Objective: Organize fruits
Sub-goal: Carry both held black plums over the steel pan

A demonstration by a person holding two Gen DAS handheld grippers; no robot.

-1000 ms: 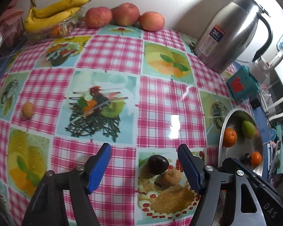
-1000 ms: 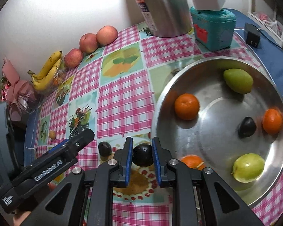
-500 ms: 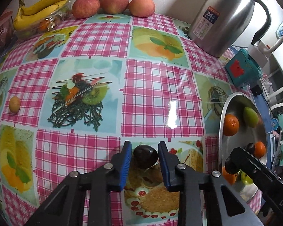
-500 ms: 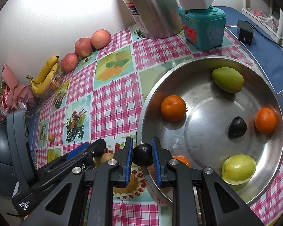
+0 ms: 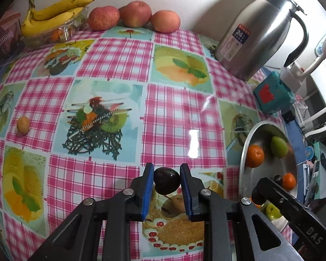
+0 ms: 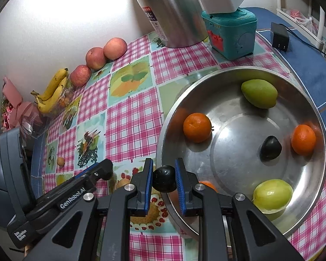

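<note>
The big pink checked table cloth (image 5: 173, 117) is lying under everything. The shiny metal bowl (image 6: 315, 117) is sitting on it, already holding oranges, green fruits and one dark plum. The left gripper (image 5: 167, 181) was wide open a moment ago; now it is squeezing a dark plum (image 5: 167, 182) tight, just above the cloth near the bowl. The right gripper (image 6: 163, 179) is still pinching its own black plum (image 6: 164, 179) right at the bowl's rim. So both plums are looking ready to go in. A small tan fruit (image 5: 23, 125) is still waiting far off.
</note>
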